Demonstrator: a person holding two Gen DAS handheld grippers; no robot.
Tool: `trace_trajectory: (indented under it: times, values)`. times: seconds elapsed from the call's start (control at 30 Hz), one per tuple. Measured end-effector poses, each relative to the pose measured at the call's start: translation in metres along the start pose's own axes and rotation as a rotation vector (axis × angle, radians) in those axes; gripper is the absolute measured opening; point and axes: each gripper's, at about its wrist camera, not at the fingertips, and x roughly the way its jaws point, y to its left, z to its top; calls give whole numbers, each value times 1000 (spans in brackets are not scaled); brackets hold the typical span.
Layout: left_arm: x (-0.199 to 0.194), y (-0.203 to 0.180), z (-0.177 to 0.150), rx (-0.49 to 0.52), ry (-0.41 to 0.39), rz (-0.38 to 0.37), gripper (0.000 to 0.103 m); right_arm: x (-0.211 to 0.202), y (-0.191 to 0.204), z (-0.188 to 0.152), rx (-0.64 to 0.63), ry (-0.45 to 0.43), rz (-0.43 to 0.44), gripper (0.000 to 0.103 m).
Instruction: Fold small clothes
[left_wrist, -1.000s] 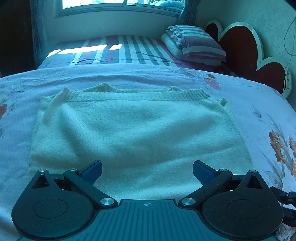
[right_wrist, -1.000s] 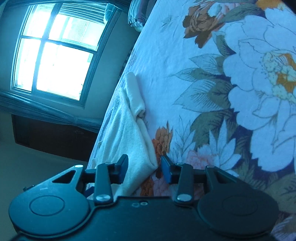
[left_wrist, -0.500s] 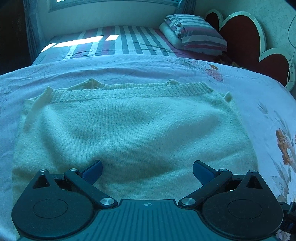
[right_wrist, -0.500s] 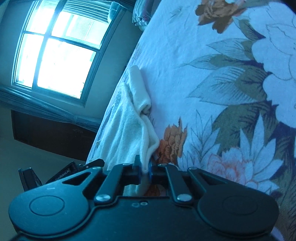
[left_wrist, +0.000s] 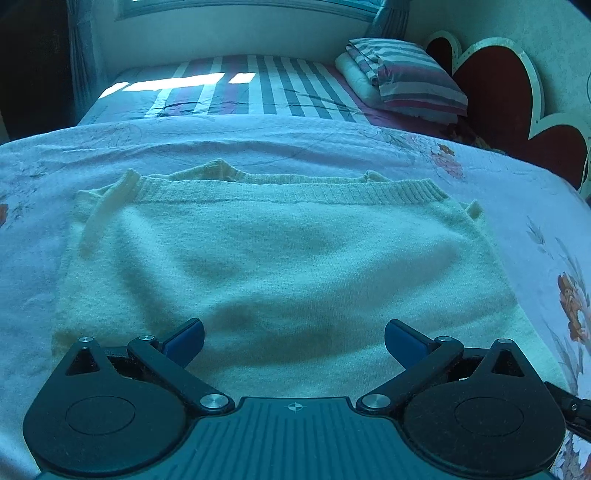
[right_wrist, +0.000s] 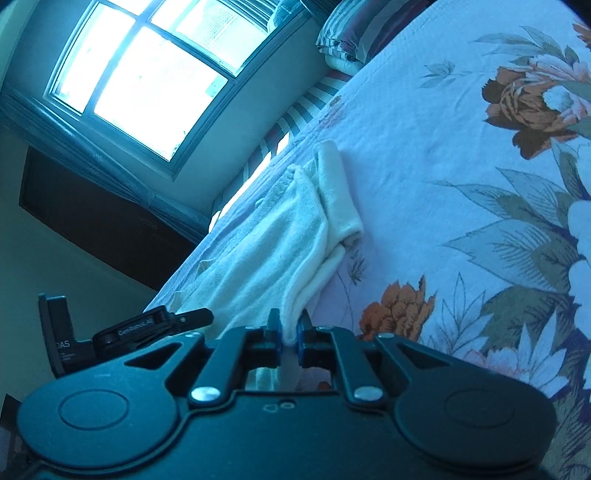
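My right gripper (right_wrist: 290, 332), empty a second ago, now pinches the sweater's (left_wrist: 288, 258) corner, jaws easing apart; sweater lies on the bed (left_wrist: 258, 140). My left gripper (left_wrist: 293, 336) hovers wide, empty.

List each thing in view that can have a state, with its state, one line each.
Sweater: lying flat on the bed, ribbed hem at the far side, near right edge pinched and raised.
Left tongs: open, over the sweater, gripping nothing.
Right tongs: nearly shut on the sweater's edge, jaws opening a little.
Quilt: folded, stacked at the headboard end.
Window: bright; open or shut cannot be told.
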Motion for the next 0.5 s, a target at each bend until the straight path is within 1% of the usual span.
trace_trajectory:
  times: [0.03,0.1,0.17,0.23,0.33,0.4,0.43,0.5]
  values:
    - [-4,6,-2,-20,-4,-14,103,-1,-5,-4,23,-1,-10,24]
    - [-13,20,-9,-68,-9,-26,103,-1,-12,-8,50,-8,-26,51]
    - [-23,35,-17,-113,-31,-27,103,-6,-17,-11,59,-16,-19,65]
    - [-35,51,-25,-152,-65,-2,103,-12,-17,-13,40,-36,-29,65]
    - [-54,78,-36,-216,-119,42,103,-25,-7,-12,-53,-102,-108,66]
    - [-68,104,-44,-295,-151,83,103,-35,10,-14,-175,-143,-188,66]
    - [-74,118,-48,-340,-166,101,103,-38,20,-15,-239,-153,-202,66]
    - [-84,144,-59,-424,-193,137,103,-36,44,-18,-351,-145,-189,66]
